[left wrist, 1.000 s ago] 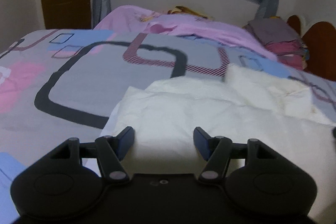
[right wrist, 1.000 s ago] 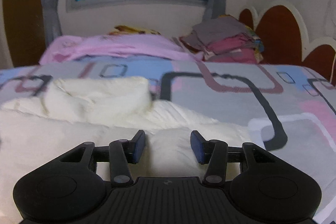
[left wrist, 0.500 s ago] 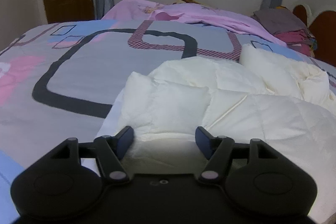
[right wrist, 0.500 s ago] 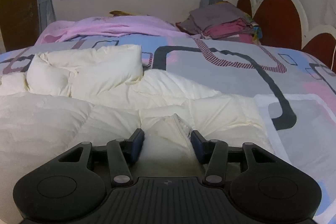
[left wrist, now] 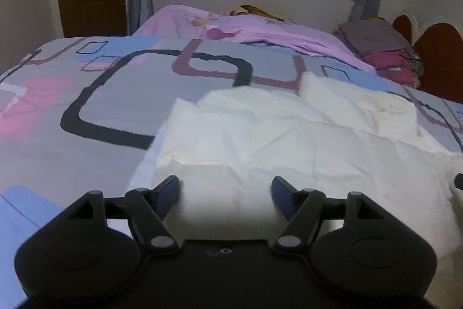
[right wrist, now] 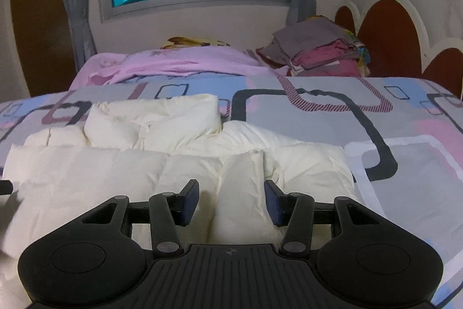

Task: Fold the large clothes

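A cream padded jacket [left wrist: 275, 135] lies flat on the patterned bed, its near hem towards me. It also shows in the right wrist view [right wrist: 150, 164], with a puffy sleeve [right wrist: 162, 118] folded across its far part. My left gripper [left wrist: 225, 188] is open over the jacket's near left edge, with fabric lying between the jaws. My right gripper [right wrist: 231, 197] is open, with a raised fold of the jacket standing between the jaws. Whether the pads touch the fabric cannot be told.
The bed has a grey, pink and blue patterned sheet [left wrist: 86, 94]. A pink blanket [left wrist: 246, 31] lies at the far side. A stack of folded clothes [right wrist: 318, 54] sits by the brown headboard [right wrist: 387, 39]. A window and curtains are behind.
Both grippers dipped towards the jacket half a second ago and have since lifted and pulled back. The jaws stayed open throughout.
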`<state>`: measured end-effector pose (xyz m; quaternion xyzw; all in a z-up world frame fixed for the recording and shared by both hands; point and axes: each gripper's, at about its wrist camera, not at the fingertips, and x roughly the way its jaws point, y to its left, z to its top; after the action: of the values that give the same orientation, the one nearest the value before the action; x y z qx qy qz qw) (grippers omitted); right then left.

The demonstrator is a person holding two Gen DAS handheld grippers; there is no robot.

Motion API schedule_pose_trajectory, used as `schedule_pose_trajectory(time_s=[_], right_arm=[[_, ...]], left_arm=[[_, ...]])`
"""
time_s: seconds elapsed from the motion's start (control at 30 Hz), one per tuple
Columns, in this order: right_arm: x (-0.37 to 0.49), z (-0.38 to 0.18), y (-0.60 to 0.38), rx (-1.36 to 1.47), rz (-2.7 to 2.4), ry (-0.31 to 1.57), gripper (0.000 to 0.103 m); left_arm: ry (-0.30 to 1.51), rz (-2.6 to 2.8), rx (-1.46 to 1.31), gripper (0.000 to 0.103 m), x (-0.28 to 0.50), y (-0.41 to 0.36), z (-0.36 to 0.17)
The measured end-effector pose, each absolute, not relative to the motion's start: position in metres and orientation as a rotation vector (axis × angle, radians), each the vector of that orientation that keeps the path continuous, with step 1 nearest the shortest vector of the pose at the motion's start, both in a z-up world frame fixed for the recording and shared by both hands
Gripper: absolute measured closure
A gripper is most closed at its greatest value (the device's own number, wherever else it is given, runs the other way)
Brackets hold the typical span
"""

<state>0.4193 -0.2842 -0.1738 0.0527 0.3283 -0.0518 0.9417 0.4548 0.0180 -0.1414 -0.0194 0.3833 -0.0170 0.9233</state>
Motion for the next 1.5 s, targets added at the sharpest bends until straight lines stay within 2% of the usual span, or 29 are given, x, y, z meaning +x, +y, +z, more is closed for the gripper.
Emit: schedule_pose_trajectory(time_s=[0.27, 0.6, 0.97, 1.23, 1.5], right_arm=[[0.400, -0.188, -0.291, 0.101, -0.127, 0.721, 0.054], [0.414, -0.217, -0.299, 0.089, -0.118, 0.816, 0.054], [0.417, -0.206, -0.305, 0.031, -0.049, 0.855, 0.054], [0.390, -0.182, -0.312, 0.016, -0.005, 0.747, 0.054], [0.389, -0.199, -0.321, 0.017, 0.000, 0.810, 0.054]], left_arm=[[0.810, -0.038, 0.000, 0.031, 0.434, 0.013, -0.158], [0.845, -0.044, 0.039, 0.025, 0.443, 0.011, -0.176], [0.861, 0.014, 0.096, 0.022, 0.444, -0.002, -0.172], [0.859, 0.102, 0.130, 0.021, 0.426, -0.014, -0.156], [0.845, 0.118, 0.131, 0.021, 0.395, -0.020, -0.142]])
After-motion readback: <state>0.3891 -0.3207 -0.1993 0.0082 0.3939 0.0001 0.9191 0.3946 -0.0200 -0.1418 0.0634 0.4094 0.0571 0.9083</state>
